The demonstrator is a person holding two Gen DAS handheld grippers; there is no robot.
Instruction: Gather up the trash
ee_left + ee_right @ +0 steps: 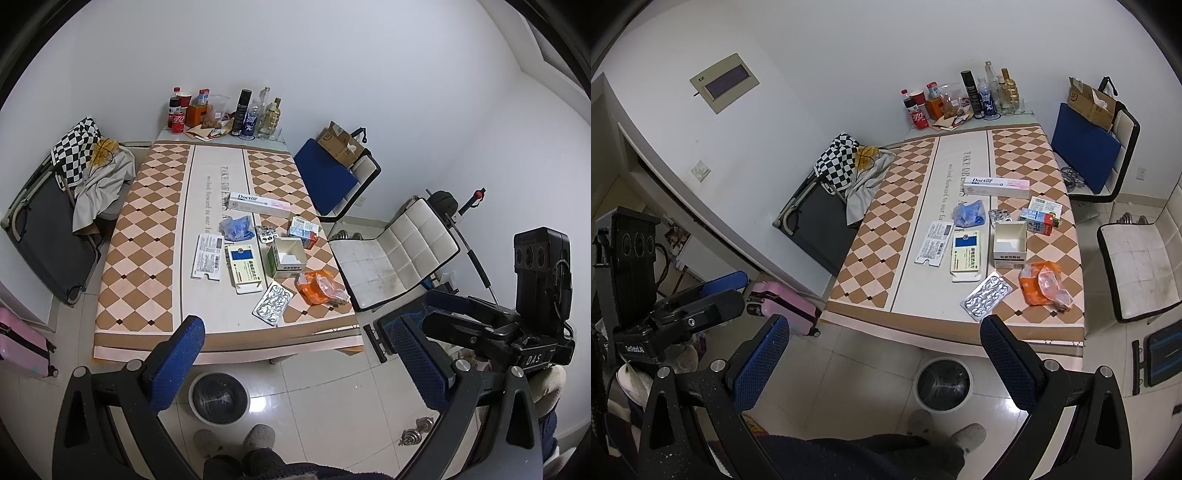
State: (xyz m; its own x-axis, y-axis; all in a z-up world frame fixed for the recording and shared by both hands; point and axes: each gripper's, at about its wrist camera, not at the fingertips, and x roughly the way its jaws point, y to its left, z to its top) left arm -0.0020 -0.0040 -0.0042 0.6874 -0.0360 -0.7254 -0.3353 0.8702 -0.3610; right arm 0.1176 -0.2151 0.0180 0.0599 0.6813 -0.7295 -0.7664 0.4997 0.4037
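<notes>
Trash lies on the near half of the checkered table (140, 258): a silver blister pack (272, 303) (986, 295), an orange plastic wrapper (320, 286) (1043, 282), an open white box (290, 256) (1009, 242), a yellow-and-blue medicine box (244, 267) (966, 258), a flat white carton (208, 256), a crumpled blue glove (236, 227) (967, 213) and a long "Doctor" box (258, 203) (995, 184). A white bin with a black liner (218, 397) (943, 382) stands on the floor below the table's near edge. My left gripper (299, 365) and right gripper (884, 365) are open, empty, held above the floor short of the table.
Bottles, cans and a red cup (221, 110) crowd the table's far end. A white chair (391, 254) and a chair with a blue cushion and cardboard box (332, 162) stand right of the table. A folding cot with clothes (74, 192) and a pink suitcase (786, 304) lie left. A dumbbell (417, 435) lies on the floor.
</notes>
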